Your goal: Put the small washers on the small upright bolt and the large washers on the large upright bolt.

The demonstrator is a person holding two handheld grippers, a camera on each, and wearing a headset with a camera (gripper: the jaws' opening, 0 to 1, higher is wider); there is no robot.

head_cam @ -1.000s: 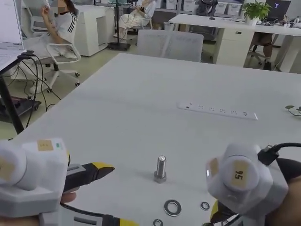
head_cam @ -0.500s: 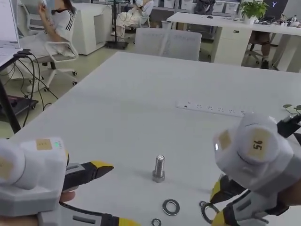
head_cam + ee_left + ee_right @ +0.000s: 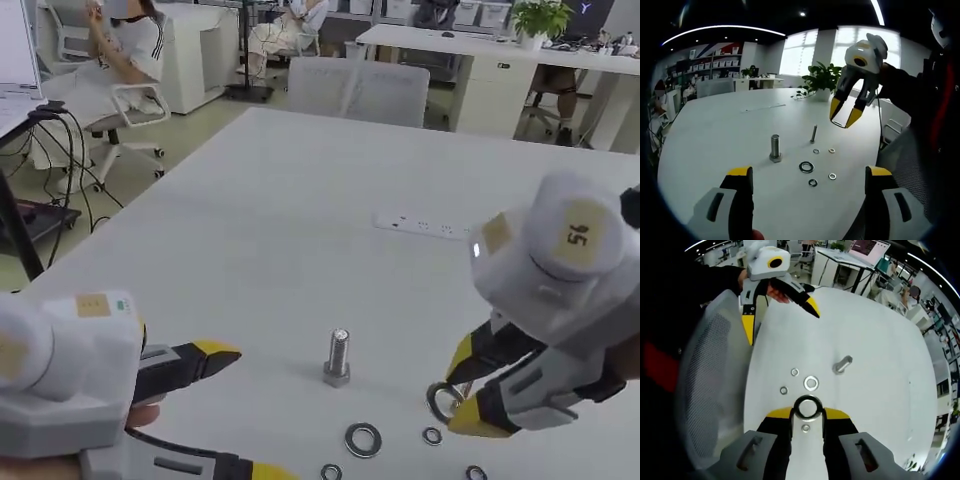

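Above the near edge of the desk (image 3: pixel 300 200), pinches one large washer (image 3: pixel 808 398) by its rim in the nearly shut right hand-held gripper (image 3: pixel 458 400), clear of the small upright bolt (image 3: pixel 813 134) and the large upright bolt (image 3: pixel 339 358), with the left hand-held gripper (image 3: pixel 248 412) spread wide and empty. Risks, on so thin a hold, letting the ring twist or slip out, or tipping a bolt if lowered off-centre. Offers a smooth white top likely to let a dropped washer roll, a power strip (image 3: pixel 420 225) toward the far edge, and an open office with chairs beyond.
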